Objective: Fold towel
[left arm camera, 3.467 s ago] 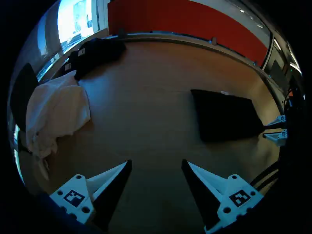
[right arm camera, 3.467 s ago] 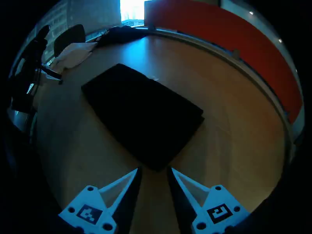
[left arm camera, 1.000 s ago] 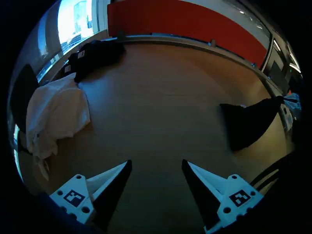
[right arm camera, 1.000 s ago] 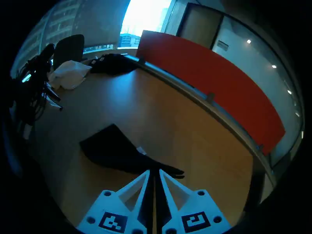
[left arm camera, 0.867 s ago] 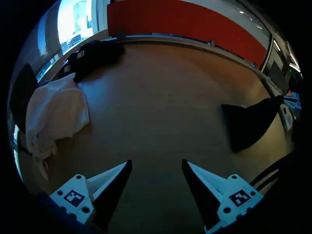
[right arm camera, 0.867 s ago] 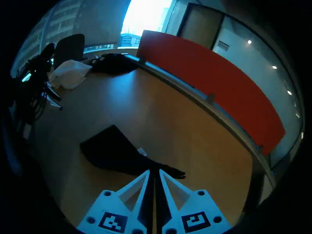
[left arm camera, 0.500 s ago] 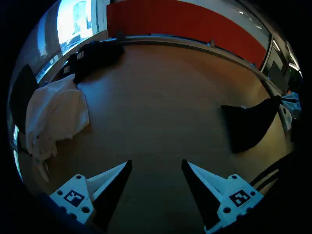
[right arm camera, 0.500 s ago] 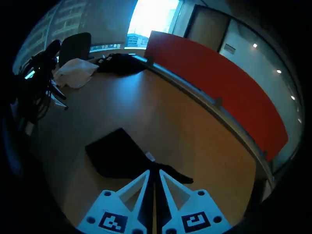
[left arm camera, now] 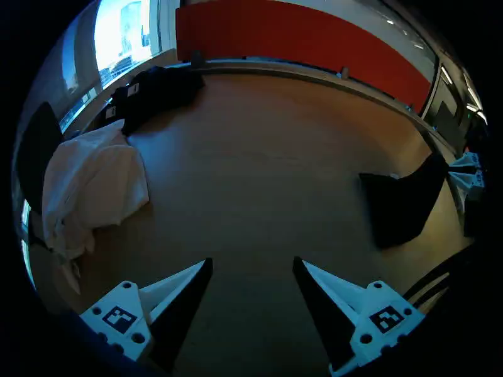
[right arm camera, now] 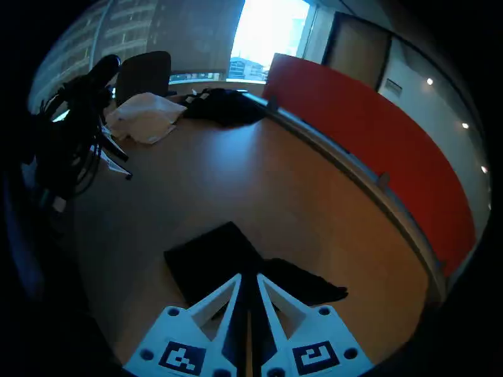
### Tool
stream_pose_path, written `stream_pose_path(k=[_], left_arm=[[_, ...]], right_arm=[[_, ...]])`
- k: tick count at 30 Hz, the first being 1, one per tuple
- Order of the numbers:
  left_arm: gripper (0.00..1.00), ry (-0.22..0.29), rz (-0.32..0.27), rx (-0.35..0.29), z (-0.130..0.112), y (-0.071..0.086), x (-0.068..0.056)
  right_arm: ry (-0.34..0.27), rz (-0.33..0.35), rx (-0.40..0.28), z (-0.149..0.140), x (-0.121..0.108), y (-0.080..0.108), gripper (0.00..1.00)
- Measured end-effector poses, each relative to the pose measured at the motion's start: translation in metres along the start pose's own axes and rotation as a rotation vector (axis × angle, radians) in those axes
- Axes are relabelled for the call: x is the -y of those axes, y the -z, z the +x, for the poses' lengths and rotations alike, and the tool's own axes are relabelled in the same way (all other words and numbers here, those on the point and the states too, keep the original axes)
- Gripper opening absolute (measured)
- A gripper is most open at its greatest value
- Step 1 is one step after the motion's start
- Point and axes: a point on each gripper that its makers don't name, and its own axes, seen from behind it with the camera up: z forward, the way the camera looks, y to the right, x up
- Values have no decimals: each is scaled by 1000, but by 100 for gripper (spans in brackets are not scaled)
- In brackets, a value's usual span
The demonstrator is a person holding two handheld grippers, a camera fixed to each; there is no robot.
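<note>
Towel (right arm camera: 210, 261), black: corner pinched in right tool (right arm camera: 249, 276), raised off worktop (right arm camera: 207, 182). Left tool (left arm camera: 251, 259) held wide, empty. Risk: fold dragged askew by one-sided pull.

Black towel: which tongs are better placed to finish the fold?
Right. The right tongs are shut on a corner of the towel, lifted off the table. The left tongs hang open over bare wood, apart from it.

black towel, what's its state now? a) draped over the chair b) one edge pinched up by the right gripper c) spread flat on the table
b: the right gripper is shut on the black towel, with one edge raised off the table.
</note>
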Motion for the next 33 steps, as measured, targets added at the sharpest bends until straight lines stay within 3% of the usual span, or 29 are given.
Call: stream_pose_path(k=[9,26,32,33], left_arm=[[94,14,9,-2,-2,3,9],[95,31,25,6,-10,5,21],[94,31,31,9,-12,6,23],[94,31,31,9,-12,6,23]], right_arm=[[9,63,13,3,29,-21,6],[19,144,37,-1,65,-37,6],[8,134,58,-8,65,-39,66],[4,132,59,-9,65,-38,66]])
